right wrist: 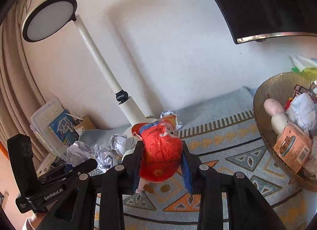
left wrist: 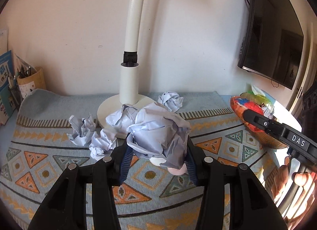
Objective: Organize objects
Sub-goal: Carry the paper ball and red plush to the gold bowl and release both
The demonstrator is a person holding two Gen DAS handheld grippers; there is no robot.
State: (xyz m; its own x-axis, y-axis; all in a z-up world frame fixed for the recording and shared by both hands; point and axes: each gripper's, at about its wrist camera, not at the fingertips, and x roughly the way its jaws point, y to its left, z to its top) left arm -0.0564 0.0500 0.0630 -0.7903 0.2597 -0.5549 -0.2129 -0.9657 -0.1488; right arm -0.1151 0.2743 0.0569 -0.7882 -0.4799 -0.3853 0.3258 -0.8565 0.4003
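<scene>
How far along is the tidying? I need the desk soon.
Partly done: the brown basket already holds a paper ball, plush toys and a small box. In hand: the left tongs grip a crumpled paper wad; the right tongs grip a red snack bag. Left: several crumpled papers around the lamp base.
</scene>
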